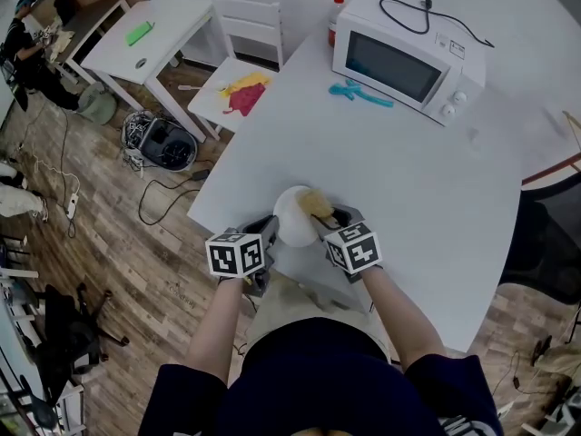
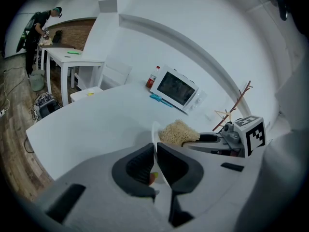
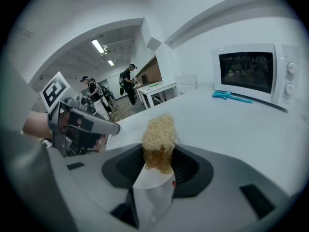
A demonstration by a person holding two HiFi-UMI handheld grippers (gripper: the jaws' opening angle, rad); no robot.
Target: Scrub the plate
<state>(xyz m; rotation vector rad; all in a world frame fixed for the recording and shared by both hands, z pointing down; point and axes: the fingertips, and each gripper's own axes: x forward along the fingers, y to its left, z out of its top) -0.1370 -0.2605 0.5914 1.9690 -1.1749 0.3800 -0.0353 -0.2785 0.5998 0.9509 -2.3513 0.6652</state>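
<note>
A white plate [image 1: 292, 216] is held near the table's front-left edge, tilted up on its rim. My left gripper [image 1: 270, 229] is shut on its left rim; in the left gripper view the plate [image 2: 155, 132] rises edge-on from between the dark pads [image 2: 137, 164]. My right gripper [image 1: 331, 217] is shut on a tan fibrous scrubber [image 1: 316, 203], which lies against the plate's right face. The right gripper view shows the scrubber [image 3: 158, 138] standing up between the jaws, the left gripper [image 3: 115, 127] just to its left. The left gripper view also catches the scrubber [image 2: 177, 131].
On the white table [image 1: 408, 180], a microwave [image 1: 406, 54] stands at the far right, a blue tool [image 1: 360, 93] in front of it and a red-capped bottle [image 1: 337, 12] beside it. A white chair [image 1: 238, 87] with yellow and red cloths stands at the table's far-left side.
</note>
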